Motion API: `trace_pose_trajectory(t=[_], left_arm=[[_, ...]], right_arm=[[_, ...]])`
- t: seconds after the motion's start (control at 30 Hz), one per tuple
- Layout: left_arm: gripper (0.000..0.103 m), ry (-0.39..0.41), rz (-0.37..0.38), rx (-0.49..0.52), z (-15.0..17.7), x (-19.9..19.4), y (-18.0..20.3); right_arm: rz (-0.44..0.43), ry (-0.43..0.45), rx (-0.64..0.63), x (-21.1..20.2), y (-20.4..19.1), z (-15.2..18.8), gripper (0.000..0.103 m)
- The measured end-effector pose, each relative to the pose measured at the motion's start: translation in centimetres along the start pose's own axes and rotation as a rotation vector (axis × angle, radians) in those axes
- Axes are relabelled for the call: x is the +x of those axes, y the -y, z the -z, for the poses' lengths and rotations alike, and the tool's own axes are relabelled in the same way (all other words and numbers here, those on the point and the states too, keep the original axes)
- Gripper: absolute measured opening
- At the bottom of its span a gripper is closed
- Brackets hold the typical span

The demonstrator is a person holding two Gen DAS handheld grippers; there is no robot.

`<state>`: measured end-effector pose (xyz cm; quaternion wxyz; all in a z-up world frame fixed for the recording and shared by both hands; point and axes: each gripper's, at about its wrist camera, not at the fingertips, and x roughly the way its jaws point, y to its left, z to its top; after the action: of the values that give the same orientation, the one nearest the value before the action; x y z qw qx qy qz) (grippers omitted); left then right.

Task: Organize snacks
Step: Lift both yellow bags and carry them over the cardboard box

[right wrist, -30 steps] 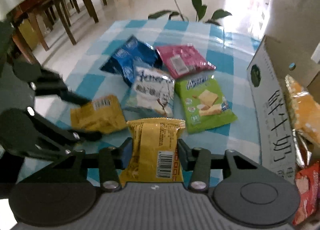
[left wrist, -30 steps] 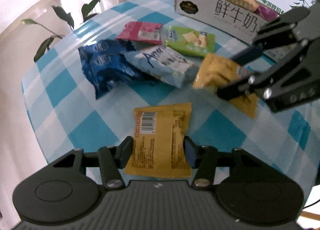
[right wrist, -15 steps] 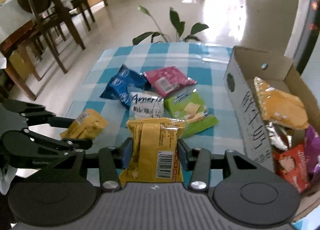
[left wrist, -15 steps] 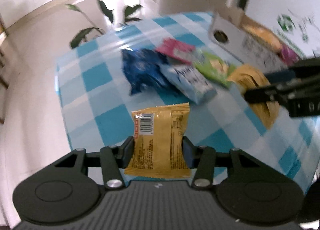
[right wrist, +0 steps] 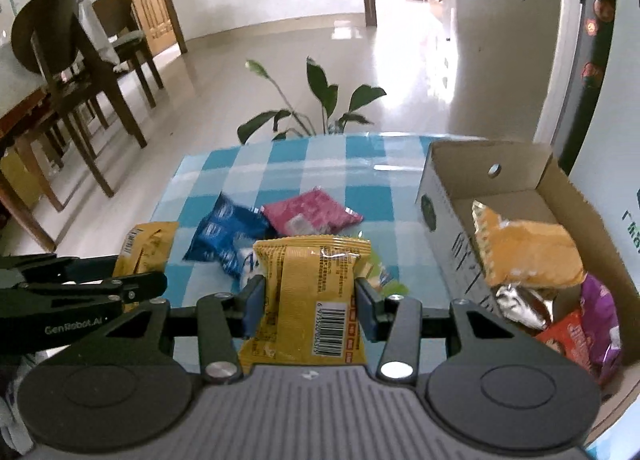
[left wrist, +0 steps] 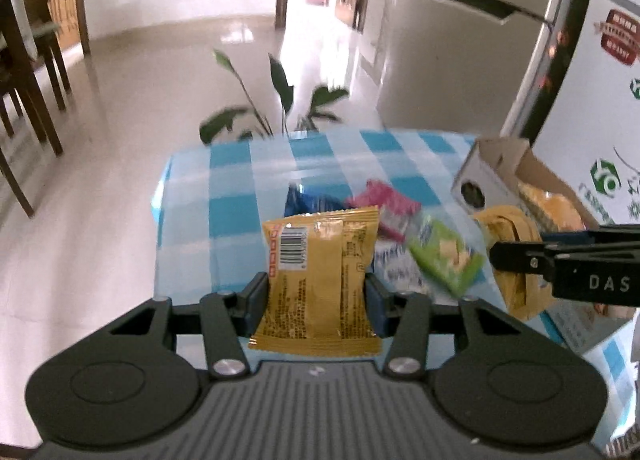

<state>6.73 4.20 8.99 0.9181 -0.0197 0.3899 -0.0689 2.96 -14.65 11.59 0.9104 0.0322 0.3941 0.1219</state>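
Note:
My left gripper [left wrist: 316,298] is shut on a yellow snack packet [left wrist: 318,280] and holds it high above the checked table [left wrist: 228,179]. My right gripper [right wrist: 310,304] is shut on a second yellow snack packet [right wrist: 310,300], lifted left of the open cardboard box [right wrist: 444,227]. The box holds an orange bag [right wrist: 524,248] and several other snacks. On the table lie a blue packet [right wrist: 226,232], a pink packet [right wrist: 310,213], a green packet [left wrist: 444,256] and a pale blue-white packet [left wrist: 394,264], partly hidden. The right gripper shows at the right edge of the left wrist view [left wrist: 520,260].
A potted plant [right wrist: 316,107] stands behind the table's far edge. Wooden chairs [right wrist: 76,71] and a table stand at the left on the tiled floor. A refrigerator [right wrist: 516,39] and a white printed carton [left wrist: 600,99] stand behind the box at the right.
Both grippers have risen and tilted up with their yellow packets, so the table looks smaller and farther. The right gripper has moved toward the box.

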Motion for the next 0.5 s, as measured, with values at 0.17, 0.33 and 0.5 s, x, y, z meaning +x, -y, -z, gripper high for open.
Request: trace_pose_trajectory(t=[0.17, 0.33, 0.5], left_arm=[[0.049, 0.069, 0.004, -0.052, -0.9, -0.5, 0.5], [0.049, 0.077, 0.032, -0.062, -1.0, 0.0, 1.4], [0.049, 0.070, 0.039, -0.039, -0.3, 0.5, 2.5]], right_arm=[[0.023, 0.036, -0.003, -0.3, 0.3, -1.0, 0.052], [0.046, 0.062, -0.014, -1.2, 1.0, -1.2, 0.053], [0.076, 0.063, -0.025, -1.5, 2.0, -0.9, 0.053]])
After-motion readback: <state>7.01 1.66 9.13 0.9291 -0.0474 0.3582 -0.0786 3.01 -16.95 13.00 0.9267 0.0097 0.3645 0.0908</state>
